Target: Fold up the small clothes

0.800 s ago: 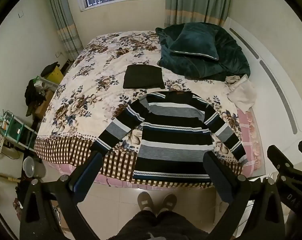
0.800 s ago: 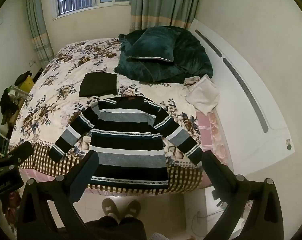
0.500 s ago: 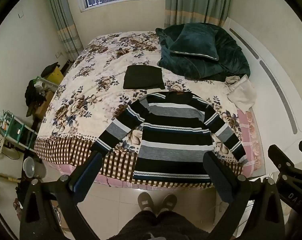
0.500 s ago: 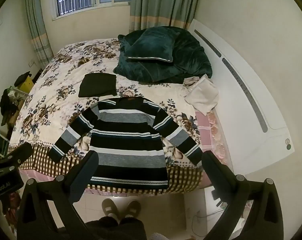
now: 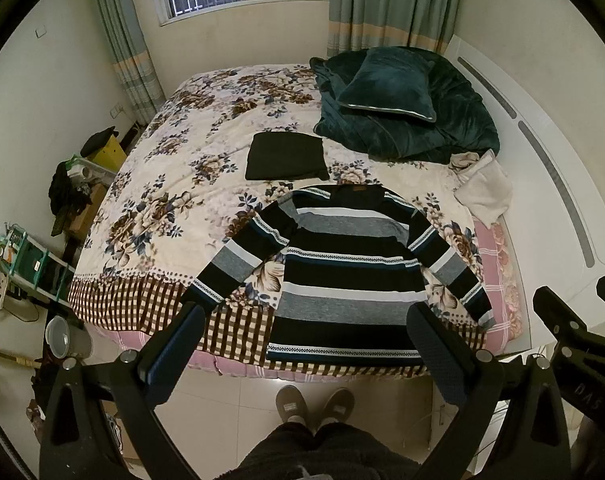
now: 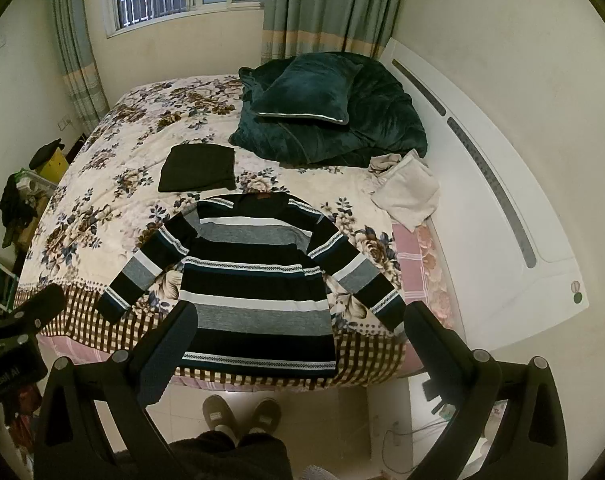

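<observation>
Bed (image 5: 174,200) with a floral cream cover and checked brown border fills most of both views. Heaped dark green velvet quilt (image 5: 442,132) sits at its far right, a matching cushion (image 5: 386,88) on top. The black, grey and white striped knit sweater (image 5: 346,280) lies flat, sleeves spread, hem at the near edge. A folded black garment (image 5: 286,156) rests just beyond its collar. Left gripper (image 5: 302,344) and right gripper (image 6: 298,340) hover above the floor, jaws wide open and empty.
</observation>
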